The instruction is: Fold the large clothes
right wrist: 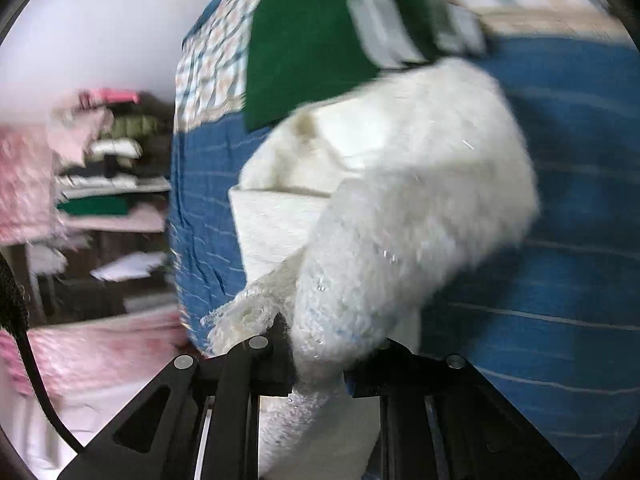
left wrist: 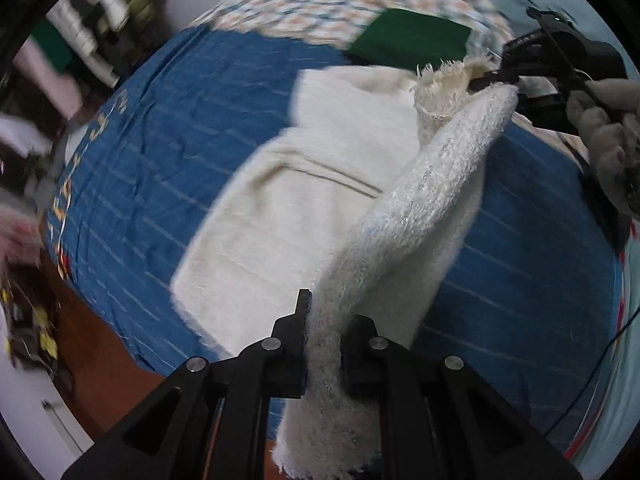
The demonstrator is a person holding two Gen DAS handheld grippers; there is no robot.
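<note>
A large white fuzzy garment (left wrist: 288, 216) lies partly flat on the blue bedspread (left wrist: 168, 128). My left gripper (left wrist: 325, 344) is shut on one edge of it, lifting a thick fold off the bed. My right gripper (right wrist: 320, 356) is shut on another edge of the white garment (right wrist: 404, 200), near a frayed hem. The right gripper also shows in the left wrist view (left wrist: 532, 60), top right, holding the far end of the same raised fold. The right wrist view is motion-blurred.
A folded green cloth (left wrist: 412, 38) lies on a checked blanket (left wrist: 304, 4) at the far end of the bed; the cloth also shows in the right wrist view (right wrist: 304, 48). Shelves with stacked clothes (right wrist: 108, 160) stand to the left. Brown floor (left wrist: 112, 364) lies beside the bed.
</note>
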